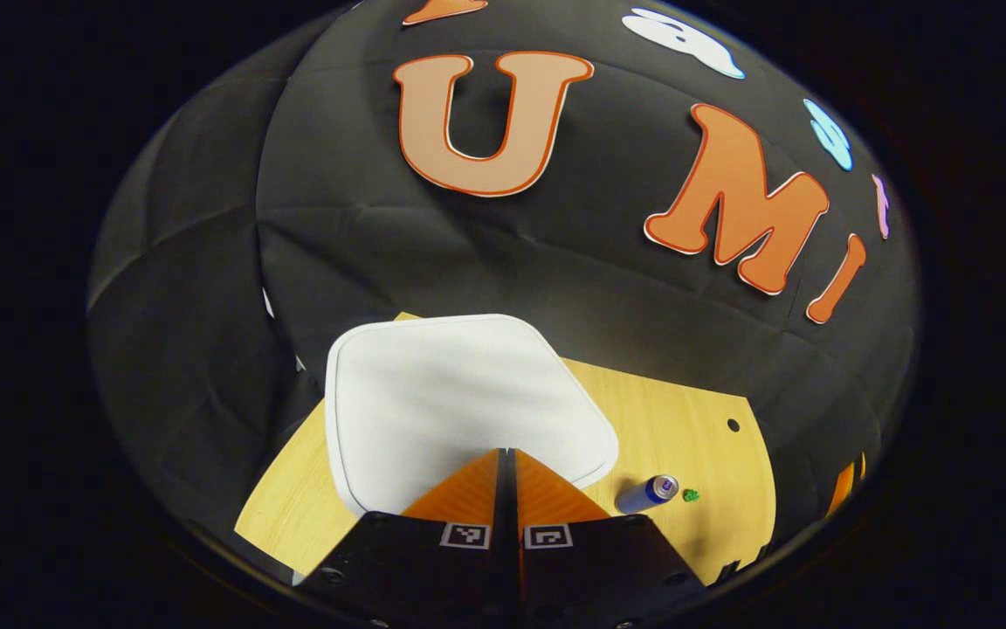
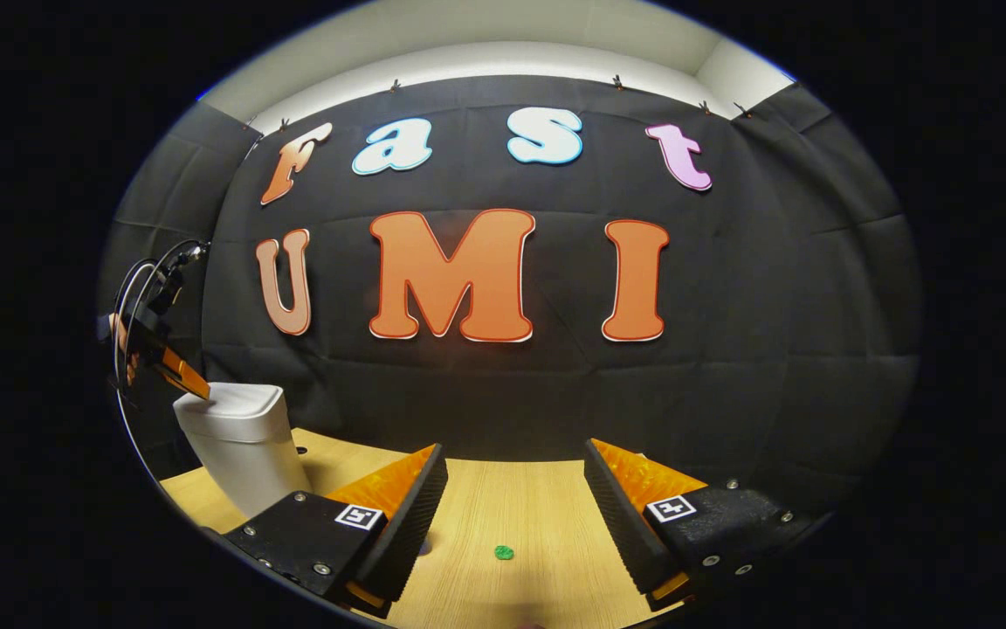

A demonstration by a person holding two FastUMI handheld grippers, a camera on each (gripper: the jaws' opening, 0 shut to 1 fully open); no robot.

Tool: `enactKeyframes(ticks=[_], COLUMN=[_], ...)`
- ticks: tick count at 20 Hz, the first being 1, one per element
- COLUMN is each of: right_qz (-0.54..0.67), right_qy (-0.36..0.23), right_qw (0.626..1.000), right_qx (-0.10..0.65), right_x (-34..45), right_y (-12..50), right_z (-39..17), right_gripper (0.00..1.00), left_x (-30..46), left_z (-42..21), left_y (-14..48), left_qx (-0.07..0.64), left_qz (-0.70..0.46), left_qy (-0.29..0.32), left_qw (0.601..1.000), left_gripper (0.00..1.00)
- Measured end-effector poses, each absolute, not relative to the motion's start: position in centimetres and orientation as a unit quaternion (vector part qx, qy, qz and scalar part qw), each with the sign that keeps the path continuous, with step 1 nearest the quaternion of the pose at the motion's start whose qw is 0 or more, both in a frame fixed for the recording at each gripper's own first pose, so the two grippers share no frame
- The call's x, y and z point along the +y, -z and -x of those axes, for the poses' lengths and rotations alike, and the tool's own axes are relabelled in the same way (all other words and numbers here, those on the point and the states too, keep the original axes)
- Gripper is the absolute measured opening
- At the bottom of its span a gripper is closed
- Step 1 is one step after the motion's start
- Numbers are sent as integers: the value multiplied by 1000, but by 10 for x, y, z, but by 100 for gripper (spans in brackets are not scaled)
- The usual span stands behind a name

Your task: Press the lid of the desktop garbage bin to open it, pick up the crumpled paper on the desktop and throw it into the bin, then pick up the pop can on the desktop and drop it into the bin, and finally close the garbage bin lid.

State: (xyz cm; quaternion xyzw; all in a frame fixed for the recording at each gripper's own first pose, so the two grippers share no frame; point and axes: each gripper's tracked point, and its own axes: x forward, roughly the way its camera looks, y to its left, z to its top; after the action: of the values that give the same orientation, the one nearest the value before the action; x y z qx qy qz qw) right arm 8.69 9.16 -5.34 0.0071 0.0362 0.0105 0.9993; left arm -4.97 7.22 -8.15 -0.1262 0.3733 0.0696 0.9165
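Below my left gripper [image 1: 507,454], at the six o'clock edge of the left gripper view, I see its two fingers pressed together with nothing between them, their tips resting on or just over the near edge of the white lid [image 1: 459,402] of the garbage bin [image 2: 241,441]; I cannot tell whether they touch it. That lid lies flat and closed. Toward four o'clock from the lid, the pop can [image 1: 647,494] lies on its side on the wooden bench [image 1: 686,419], and a small green crumpled paper [image 1: 691,495] sits just beside its top end, at the can's three o'clock.

From the right gripper view I see my right gripper [image 2: 512,511] with fingers spread wide, hovering over the bench with nothing in them. The green paper lies on the bench between the two fingers, near six o'clock. The bin stands at about eight o'clock in that view, upright near the bench's left corner, and the left gripper comes down onto its lid from ten o'clock, with cables looping above it.
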Motion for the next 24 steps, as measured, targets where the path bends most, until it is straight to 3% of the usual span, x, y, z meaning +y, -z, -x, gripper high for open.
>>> enactKeyframes(ticks=[11,12,18,22,24], right_qz=[8,7,5,14,15], right_qy=[-30,-32,-25,-18,-15], right_qw=[998,998,999,999,999], right_qx=[49,48,47,47,49], right_x=[107,109,100,93,89], right_y=[68,68,68,68,70], right_z=[-86,-86,-88,-89,-89], right_gripper=[94,94,94,94,94], left_x=[87,88,105,108,104], left_z=[63,64,50,49,47], left_y=[88,89,88,70,49], left_qx=[417,418,380,327,279], left_qz=[66,57,-81,-88,-77], left_qy=[-70,-70,-96,-132,-143], left_qw=[904,904,916,932,946], left_gripper=[0,4,1,1,6])
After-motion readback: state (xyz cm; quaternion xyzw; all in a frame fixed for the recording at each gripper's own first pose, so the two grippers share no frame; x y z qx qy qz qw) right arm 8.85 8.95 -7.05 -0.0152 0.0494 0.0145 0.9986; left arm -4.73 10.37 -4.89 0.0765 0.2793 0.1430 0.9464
